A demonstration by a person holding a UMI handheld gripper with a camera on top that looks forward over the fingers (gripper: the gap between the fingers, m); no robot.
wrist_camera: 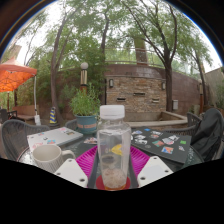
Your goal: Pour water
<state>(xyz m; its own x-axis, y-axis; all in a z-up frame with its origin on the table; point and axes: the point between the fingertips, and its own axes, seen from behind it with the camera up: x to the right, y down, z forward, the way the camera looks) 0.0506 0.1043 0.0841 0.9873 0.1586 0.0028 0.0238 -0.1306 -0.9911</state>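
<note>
The two-finger gripper (114, 170) with pink pads is clamped snug on one clear plastic bottle with a white cap (114, 147), so barely spread. Going left to right: one white ceramic mug (46, 155), the bottle, then several scattered cards (163, 142) on the glass table (70, 147).

The bottle (114, 150) hides the table (170, 140) behind it. The cup (46, 156) by the table's near edge is partly cut off.

Both fingers (76, 172) angle inward, pink pads pressed against a held object.
</note>
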